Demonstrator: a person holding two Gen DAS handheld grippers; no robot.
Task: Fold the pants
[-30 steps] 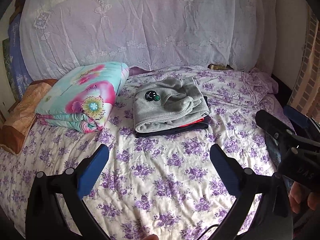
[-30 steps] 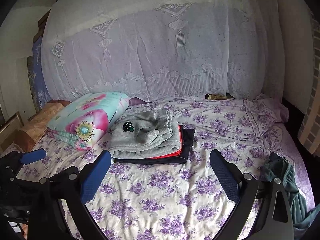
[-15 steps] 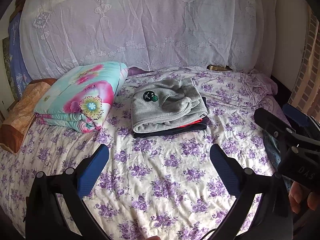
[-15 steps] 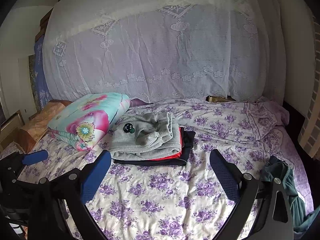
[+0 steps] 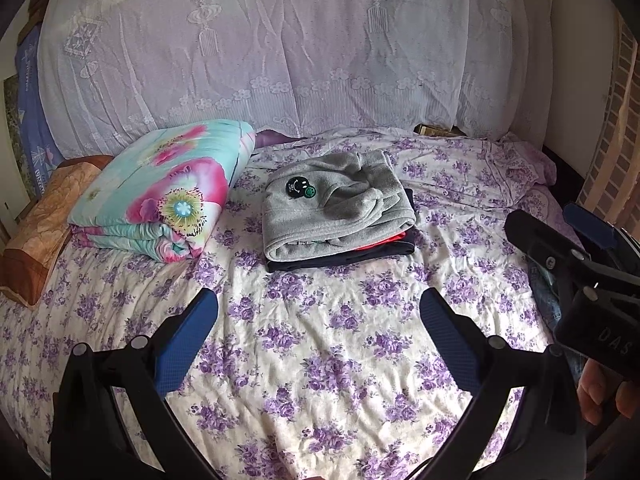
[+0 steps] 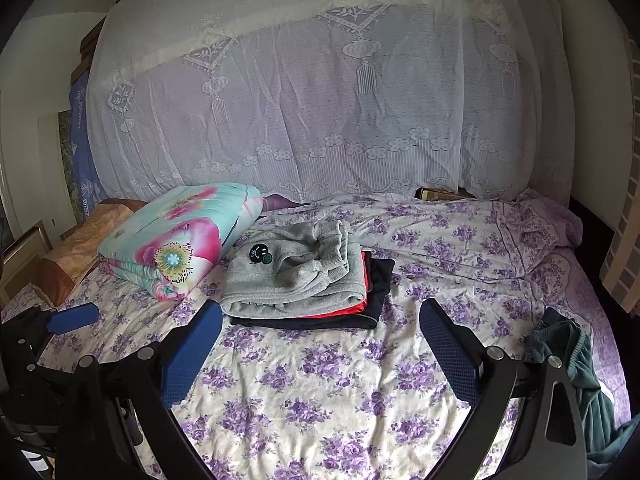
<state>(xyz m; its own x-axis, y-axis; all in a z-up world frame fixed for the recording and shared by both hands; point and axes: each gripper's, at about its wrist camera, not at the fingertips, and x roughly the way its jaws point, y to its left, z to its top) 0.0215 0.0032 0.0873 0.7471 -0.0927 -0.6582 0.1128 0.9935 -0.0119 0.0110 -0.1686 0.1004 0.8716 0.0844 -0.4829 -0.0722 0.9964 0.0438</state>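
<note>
Jaws of left gripper (image 5: 318, 314) and right gripper (image 6: 320, 326) are held spread, empty. Both views are shifted slightly back from a second ago. Folded pants stack (image 6: 298, 280) rests mid-bed; unfolded green pants (image 6: 576, 364) remain at the right edge.

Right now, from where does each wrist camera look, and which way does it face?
Left wrist: sits behind the open left gripper, faces across the purple-flowered bed sheet toward the white lace curtain; the right gripper and fingers show at right.
Right wrist: behind the open right gripper, same heading; the left gripper shows at left.
Shared: the folded grey fleece pants and the folded floral quilt.
</note>
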